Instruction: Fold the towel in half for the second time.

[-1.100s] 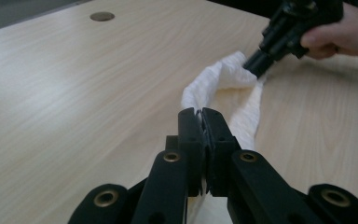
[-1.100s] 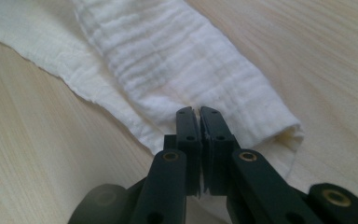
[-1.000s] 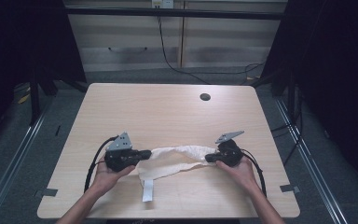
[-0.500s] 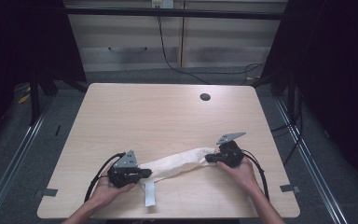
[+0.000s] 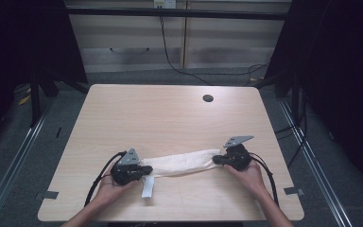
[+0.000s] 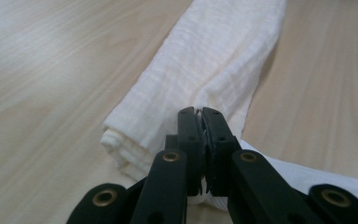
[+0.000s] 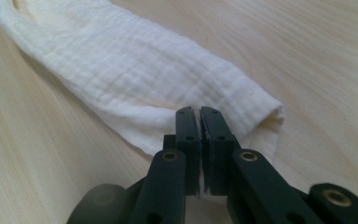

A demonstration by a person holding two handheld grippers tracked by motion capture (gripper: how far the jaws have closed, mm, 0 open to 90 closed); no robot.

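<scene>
- While the rolled white cloth (image 5: 182, 163) is lying across the near part of the wooden table (image 5: 170, 118), I am holding one end of it in each gripper.
- My left gripper (image 5: 144, 170) is clenching the cloth's left end; in the left gripper view the jaws are pressed together with fabric pinched between them, and the roll (image 6: 214, 65) is running straight away from the tips.
- My right gripper (image 5: 216, 160) is clamping the right end; in the right gripper view the jaws are closed on a thin edge of cloth (image 7: 135, 88), with the bundle stretching off to the upper left.
- Key relation: the cloth's long axis is lying left-to-right between my two grippers, right end slightly farther from me than the left.
- A small white tag (image 5: 148, 187) is hanging off the left end, toward me.
- Judgement: neither hand is nearer; any next move is depending on both ends being moved together along or across that axis.
</scene>
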